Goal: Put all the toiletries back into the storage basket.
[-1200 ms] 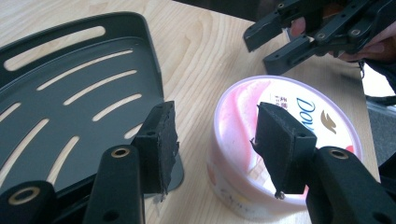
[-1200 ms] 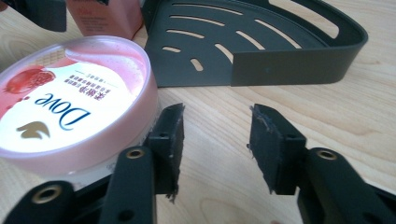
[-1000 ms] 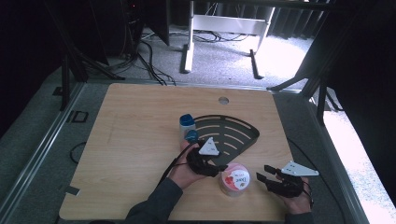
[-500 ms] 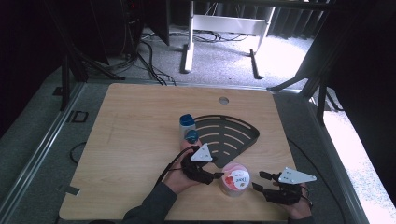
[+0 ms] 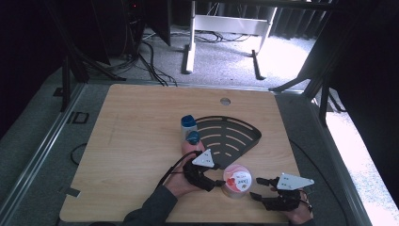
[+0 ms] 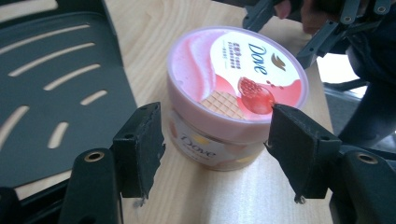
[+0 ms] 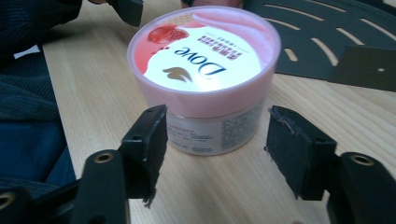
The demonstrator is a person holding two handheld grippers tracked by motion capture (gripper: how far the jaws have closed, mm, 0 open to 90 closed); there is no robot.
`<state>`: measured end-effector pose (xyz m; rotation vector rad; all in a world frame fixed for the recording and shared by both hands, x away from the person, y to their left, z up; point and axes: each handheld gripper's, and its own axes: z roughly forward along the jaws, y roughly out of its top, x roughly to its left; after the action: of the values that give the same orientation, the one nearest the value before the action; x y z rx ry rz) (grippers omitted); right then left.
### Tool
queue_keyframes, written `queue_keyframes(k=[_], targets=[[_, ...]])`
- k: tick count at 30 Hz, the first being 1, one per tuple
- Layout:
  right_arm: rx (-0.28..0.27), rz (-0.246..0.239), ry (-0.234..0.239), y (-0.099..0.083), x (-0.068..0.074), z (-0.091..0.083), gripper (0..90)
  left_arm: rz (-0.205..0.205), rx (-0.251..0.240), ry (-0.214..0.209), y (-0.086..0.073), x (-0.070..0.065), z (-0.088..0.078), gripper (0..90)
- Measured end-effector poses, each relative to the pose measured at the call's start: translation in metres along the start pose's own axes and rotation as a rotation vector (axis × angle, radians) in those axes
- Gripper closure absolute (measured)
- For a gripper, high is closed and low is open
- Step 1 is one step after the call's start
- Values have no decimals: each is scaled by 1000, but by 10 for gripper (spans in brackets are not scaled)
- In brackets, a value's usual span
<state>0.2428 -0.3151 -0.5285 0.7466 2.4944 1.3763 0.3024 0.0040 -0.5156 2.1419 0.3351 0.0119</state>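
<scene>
Both grippers (image 5: 220,184) (image 5: 256,187) have just been opening — jaws apart around the pink jar (image 5: 236,179); we should center before squeezing.

Glossy plastic jar (image 6: 236,93), matt wood table (image 5: 136,136)
</scene>
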Motion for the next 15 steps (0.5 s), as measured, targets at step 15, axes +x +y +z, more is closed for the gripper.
queue_keyframes(k=[15], targets=[[58,-34,20,5,2,21,276,58,64,-29,-7,-6,22,271]])
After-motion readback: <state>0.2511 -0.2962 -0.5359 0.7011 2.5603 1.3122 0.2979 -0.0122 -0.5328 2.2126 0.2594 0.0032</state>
